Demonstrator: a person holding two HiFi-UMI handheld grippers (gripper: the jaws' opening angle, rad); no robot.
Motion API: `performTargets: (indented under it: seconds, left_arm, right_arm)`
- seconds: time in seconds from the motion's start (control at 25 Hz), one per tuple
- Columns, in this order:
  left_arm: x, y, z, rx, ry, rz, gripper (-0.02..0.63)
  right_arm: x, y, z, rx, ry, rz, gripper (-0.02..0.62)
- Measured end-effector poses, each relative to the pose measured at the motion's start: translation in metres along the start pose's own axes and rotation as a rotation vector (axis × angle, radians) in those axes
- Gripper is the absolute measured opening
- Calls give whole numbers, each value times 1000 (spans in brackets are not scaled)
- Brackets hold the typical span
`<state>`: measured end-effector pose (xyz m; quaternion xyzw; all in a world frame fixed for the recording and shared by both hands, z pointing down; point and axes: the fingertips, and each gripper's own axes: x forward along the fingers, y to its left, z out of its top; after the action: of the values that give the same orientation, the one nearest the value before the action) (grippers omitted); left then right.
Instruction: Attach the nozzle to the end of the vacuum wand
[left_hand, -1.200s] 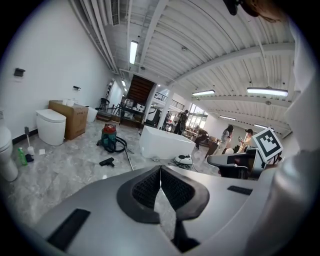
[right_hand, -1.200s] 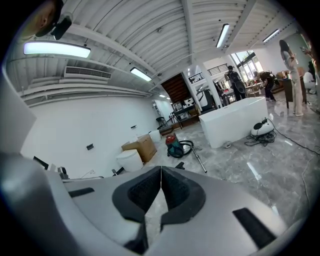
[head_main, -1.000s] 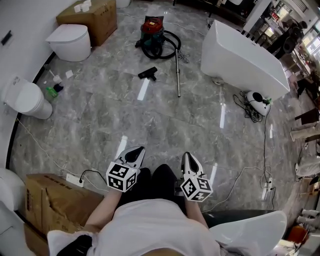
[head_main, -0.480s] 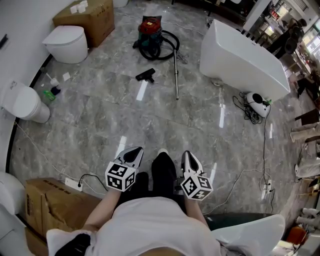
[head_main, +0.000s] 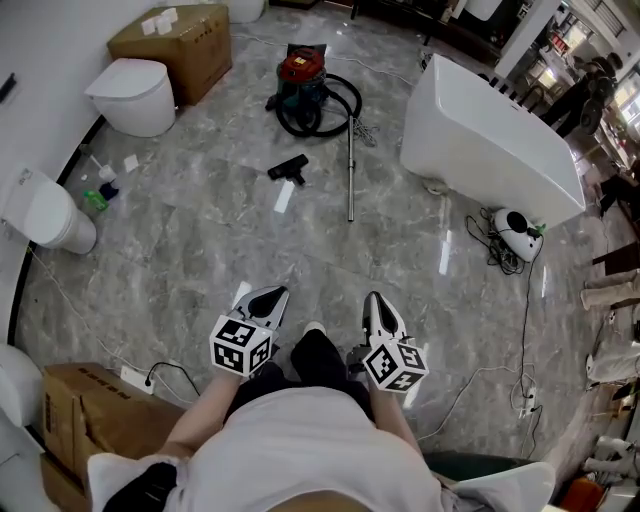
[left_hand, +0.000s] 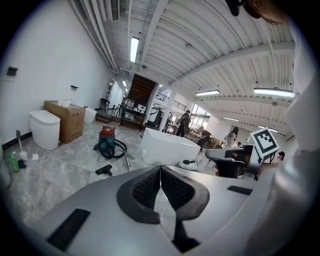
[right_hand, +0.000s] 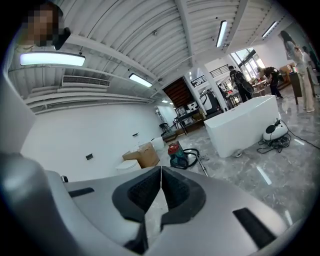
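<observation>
Jaws pressed together, empty: left gripper (head_main: 272, 295), right gripper (head_main: 374, 300). Black plastic floor nozzle (head_main: 289, 169) lies at 12 o'clock, well ahead on grey marble floor (head_main: 200, 250), slim silver metal wand (head_main: 351, 170) near at its 3 o'clock

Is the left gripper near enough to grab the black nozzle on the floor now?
Probably not yet. The nozzle lies far ahead on the floor, near the wand, while the left gripper is shut and held close to the person. Only bare floor lies between, so nothing blocks the way.

Grey floor (head_main: 190, 255): nozzle (head_main: 289, 168), wand (head_main: 351, 172), vacuum (head_main: 301, 78)
</observation>
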<state>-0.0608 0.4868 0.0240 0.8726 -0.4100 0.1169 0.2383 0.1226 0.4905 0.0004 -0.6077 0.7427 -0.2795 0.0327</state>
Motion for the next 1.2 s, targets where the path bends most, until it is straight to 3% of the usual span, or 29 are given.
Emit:
performTargets:
  seconds: [0.28, 0.64, 1.2]
  left_arm:
    - [37, 7, 18, -16, -14, 53, 11]
    - [69, 1, 13, -50, -17, 90, 11]
    - [89, 14, 20, -93, -43, 150, 11]
  right_arm:
    - [38, -19, 24, 30, 9, 55, 15]
    - [58, -43, 27, 83, 49, 108, 15]
    - [81, -67, 36, 54, 61, 85, 15]
